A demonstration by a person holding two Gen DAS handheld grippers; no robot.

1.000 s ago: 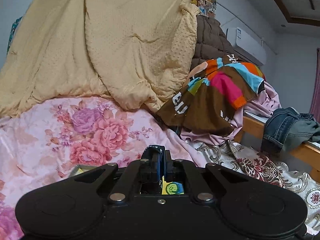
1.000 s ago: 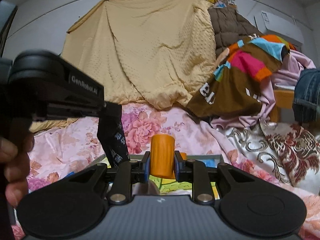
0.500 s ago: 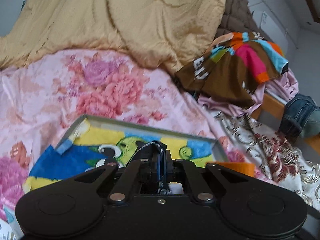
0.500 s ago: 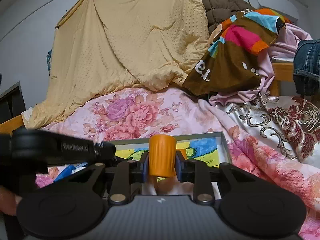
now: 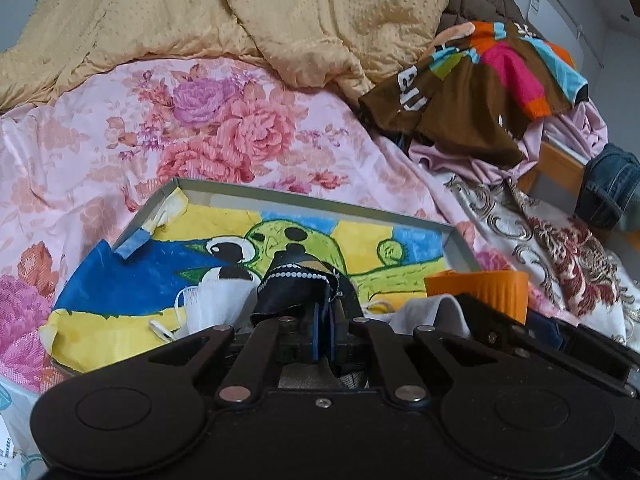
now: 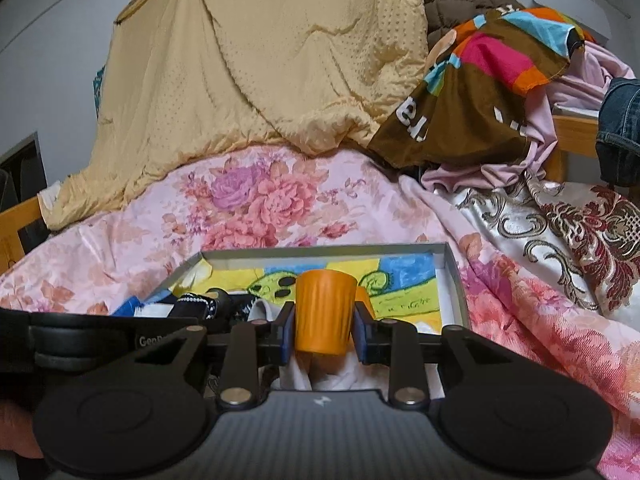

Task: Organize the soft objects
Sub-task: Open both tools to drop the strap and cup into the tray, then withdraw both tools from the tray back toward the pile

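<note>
Since a second ago the left tool [image 5: 325, 332] has sunk from above the pink floral bedspread [image 5: 224, 128] down over the shallow grey tray [image 5: 308, 199], whose painted yellow, blue and green lining now fills the middle of the left wrist view. That tool is pressed together, pinching a dark strap with a white dotted edge [image 5: 298, 286], which bunches up just beyond its tips over the tray. Just left of the strap a white gauzy cloth with a thin cord [image 5: 208, 304] lies in the tray's near part.

To the right, the right tool [image 6: 323, 330] has an orange ribbed cup [image 6: 324, 312] upright between its blue pads [image 6: 286, 336]. Its jaws have just been opening a little; they stand close against the cup's sides, but I cannot tell whether they press it. White cloth [image 6: 328, 376] lies beneath the cup, at the tray's near edge.

Farther off, a yellow quilt [image 6: 260, 60] hangs behind the bed, and at the far right a brown cloth with bright stripes [image 6: 480, 92] is heaped over pale pink fabric [image 6: 480, 168].
</note>
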